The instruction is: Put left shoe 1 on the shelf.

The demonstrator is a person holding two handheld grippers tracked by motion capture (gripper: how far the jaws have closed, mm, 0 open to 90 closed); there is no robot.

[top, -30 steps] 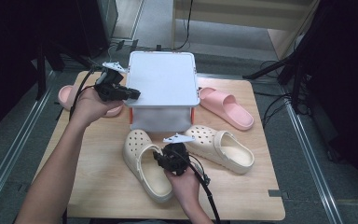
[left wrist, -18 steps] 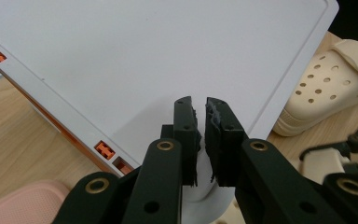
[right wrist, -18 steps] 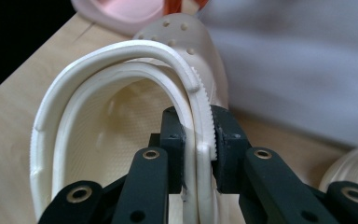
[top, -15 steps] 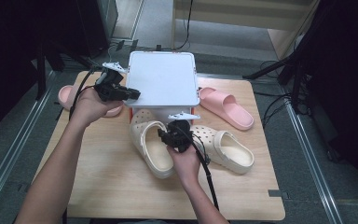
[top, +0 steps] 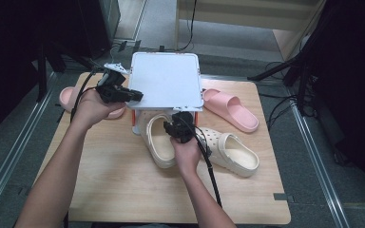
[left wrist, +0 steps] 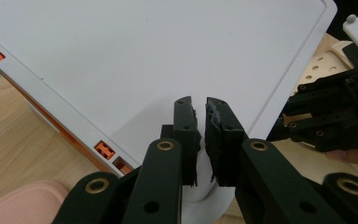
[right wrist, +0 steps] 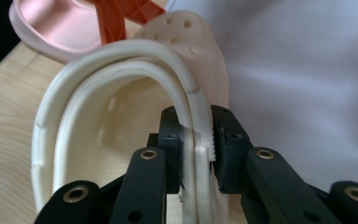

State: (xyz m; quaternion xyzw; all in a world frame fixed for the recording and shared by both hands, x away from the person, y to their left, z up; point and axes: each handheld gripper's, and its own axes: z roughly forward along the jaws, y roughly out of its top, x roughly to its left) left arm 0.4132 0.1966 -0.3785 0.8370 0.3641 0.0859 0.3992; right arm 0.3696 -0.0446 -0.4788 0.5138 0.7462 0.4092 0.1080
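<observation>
My right gripper [right wrist: 196, 140] is clamped on the cream clog [top: 159, 137], its toe under the raised white lid [top: 166, 80], which my left gripper [left wrist: 200, 121] pinches; second clog [top: 230, 152] just beside.

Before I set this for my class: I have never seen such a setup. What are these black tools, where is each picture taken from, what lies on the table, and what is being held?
A person works at a wooden table, holding a black two-jaw gripper in each hand. One picture looks down from above the table; the other two come from small cameras that ride on the grippers and look along their jaws.

The left gripper pinches a tab at the edge of the white flat lid of a storage box with orange parts and holds it up. The right gripper is clamped on the rim of a cream perforated foam clog, whose toe lies under the raised lid.

Also on the table: a second cream clog, a pink slide sandal at the right, and another pink sandal at the left, partly behind the left hand.
</observation>
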